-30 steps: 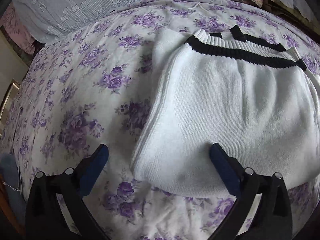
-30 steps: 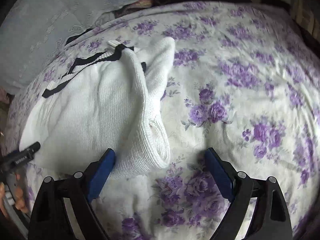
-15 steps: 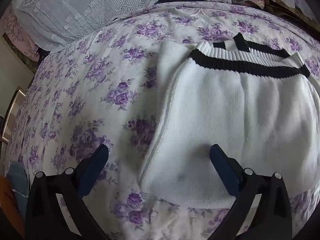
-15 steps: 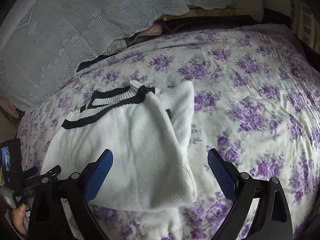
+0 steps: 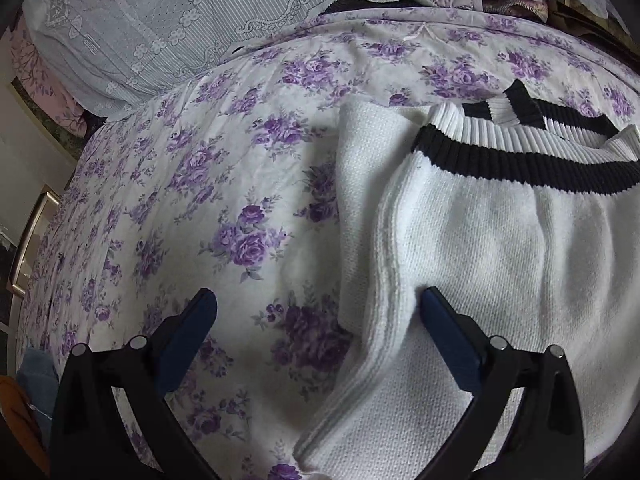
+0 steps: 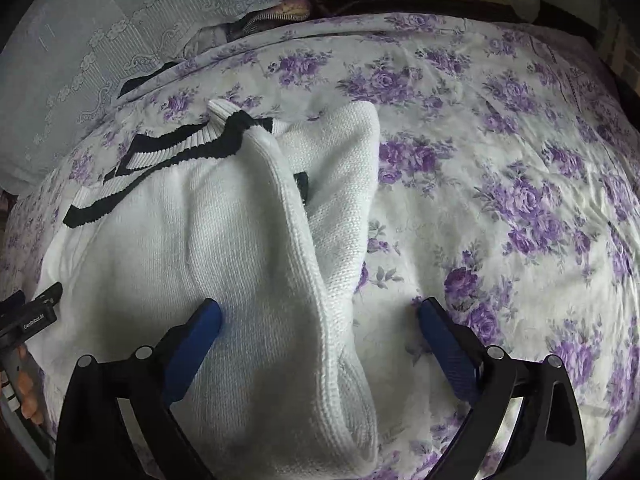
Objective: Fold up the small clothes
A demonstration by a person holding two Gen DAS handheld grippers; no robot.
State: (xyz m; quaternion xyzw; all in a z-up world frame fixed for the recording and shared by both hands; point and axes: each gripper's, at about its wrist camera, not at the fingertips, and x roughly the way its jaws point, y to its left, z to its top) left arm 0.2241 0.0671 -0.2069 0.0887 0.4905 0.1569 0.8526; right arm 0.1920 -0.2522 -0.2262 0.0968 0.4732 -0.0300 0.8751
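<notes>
A white knit sweater (image 5: 500,248) with black-striped ribbed trim lies folded on the purple-flowered bedspread (image 5: 200,200). My left gripper (image 5: 318,302) is open and low, its jaws either side of the sweater's left folded edge. In the right wrist view the sweater (image 6: 192,248) lies with a folded sleeve (image 6: 340,184) along its right side. My right gripper (image 6: 318,314) is open, its jaws either side of the sweater's right folded edge. Neither gripper holds anything.
Pale lace-patterned pillows (image 5: 180,20) lie at the head of the bed, also in the right wrist view (image 6: 100,32). The bedspread (image 6: 520,200) stretches to the right of the sweater. The left gripper's body (image 6: 28,316) shows at the left edge of the right wrist view.
Both grippers have come down and forward onto the sweater. Each now has a side edge of it between its open jaws. The sweater has not moved.
</notes>
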